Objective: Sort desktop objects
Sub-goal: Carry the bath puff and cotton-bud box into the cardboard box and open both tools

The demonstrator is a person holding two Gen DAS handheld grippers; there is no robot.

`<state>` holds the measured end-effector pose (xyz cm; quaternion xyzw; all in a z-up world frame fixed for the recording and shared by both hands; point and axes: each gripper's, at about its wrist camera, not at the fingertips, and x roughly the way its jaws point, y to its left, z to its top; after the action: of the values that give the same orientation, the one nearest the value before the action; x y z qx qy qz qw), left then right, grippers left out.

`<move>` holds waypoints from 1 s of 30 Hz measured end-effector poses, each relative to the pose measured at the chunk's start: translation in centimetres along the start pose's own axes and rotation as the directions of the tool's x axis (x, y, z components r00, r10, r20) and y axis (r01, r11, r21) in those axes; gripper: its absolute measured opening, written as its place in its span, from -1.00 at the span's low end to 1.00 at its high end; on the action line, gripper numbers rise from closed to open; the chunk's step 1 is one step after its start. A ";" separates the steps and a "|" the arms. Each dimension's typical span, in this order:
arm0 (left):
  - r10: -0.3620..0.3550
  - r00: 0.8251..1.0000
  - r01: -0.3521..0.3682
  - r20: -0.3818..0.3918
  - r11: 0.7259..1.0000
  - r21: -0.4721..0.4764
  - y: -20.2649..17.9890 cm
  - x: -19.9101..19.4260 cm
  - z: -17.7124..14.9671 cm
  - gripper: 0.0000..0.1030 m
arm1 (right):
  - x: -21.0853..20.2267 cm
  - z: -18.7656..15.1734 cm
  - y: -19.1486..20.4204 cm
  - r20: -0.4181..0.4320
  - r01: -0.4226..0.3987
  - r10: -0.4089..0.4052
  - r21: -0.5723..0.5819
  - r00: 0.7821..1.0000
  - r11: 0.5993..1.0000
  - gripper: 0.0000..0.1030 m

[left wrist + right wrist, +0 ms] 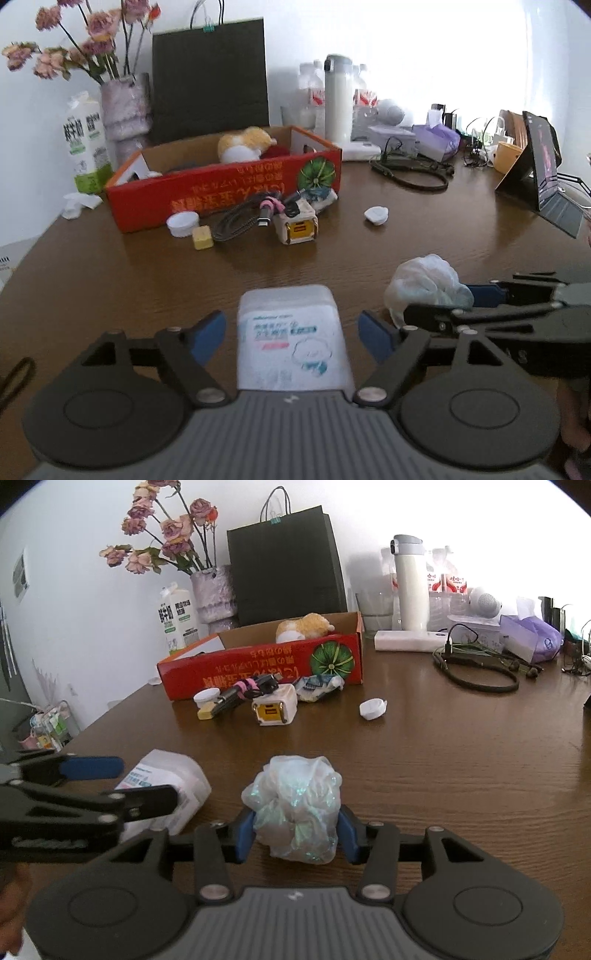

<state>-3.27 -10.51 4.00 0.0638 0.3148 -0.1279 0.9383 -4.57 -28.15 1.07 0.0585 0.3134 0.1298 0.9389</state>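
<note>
A: Left wrist view first: our left gripper (293, 332) stands wide, its blue pads clear of the tissue pack (291, 336) that lies between them on the wooden table (424, 236). We hold nothing there.

B: And our right gripper (295, 829) sits narrow around the crumpled plastic bag (295, 805); the pads appear to press its sides, so we judge it gripped, down on the table.

A: How far along are we? The red cardboard box (229, 199) already holds a plush toy (243, 144) and a few dark things we cannot make out.

B: Plenty is left outside it: the white cap (181, 223), the yellow cube (202, 237), the braided cable (240, 219), the cream charger (297, 225) and the white lid (376, 214).

A: Room to move?

B: Bare wood lies between us and the box, well clear. Our two grippers are close beside each other, though, and the table's left edge is near.
</note>
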 end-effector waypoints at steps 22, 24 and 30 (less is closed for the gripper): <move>0.103 0.993 -0.103 -0.051 0.995 0.016 -0.9 3.1 0.8 0.30 | 1.7 0.7 -1.5 -0.010 -0.023 0.023 0.008 1.000 1.000 -0.07; 0.115 0.993 -0.115 -0.014 0.993 0.010 -0.8 2.0 1.4 0.30 | 1.6 0.7 -1.7 -0.007 -0.025 0.026 0.018 1.000 1.000 -0.07; 0.144 0.988 -0.142 0.064 0.989 -0.036 0.1 -0.2 3.2 0.30 | 1.6 0.7 -1.9 -0.003 -0.027 0.027 0.027 1.000 0.999 -0.09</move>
<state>-1.56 -10.96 6.64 0.0670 0.2802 -0.0573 0.9559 -2.54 -29.54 0.36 0.0750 0.3161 0.1383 0.9356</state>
